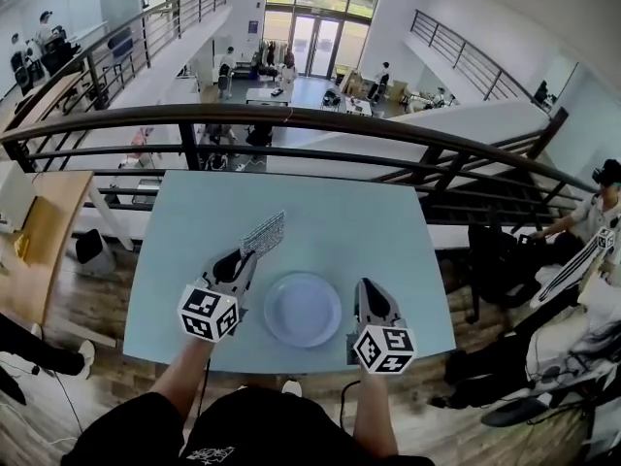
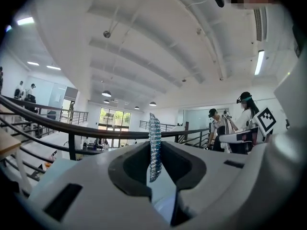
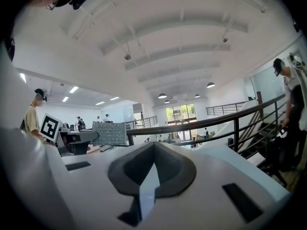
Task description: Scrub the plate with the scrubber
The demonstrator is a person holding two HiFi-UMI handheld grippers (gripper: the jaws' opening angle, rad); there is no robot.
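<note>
Now | left gripper (image 1: pixel 245 253) is clamping the mesh scrubber (image 1: pixel 264 233), sheet pointing away from the person | white plate (image 1: pixel 303 309) is lying on the table (image 1: pixel 369 231), right of and nearer than the scrubber | right gripper (image 1: pixel 367 287) is hovering closed, empty, beside the plate.

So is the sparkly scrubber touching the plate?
No, the scrubber is pinched in the left gripper, with bare table showing between it and the plate.
</note>
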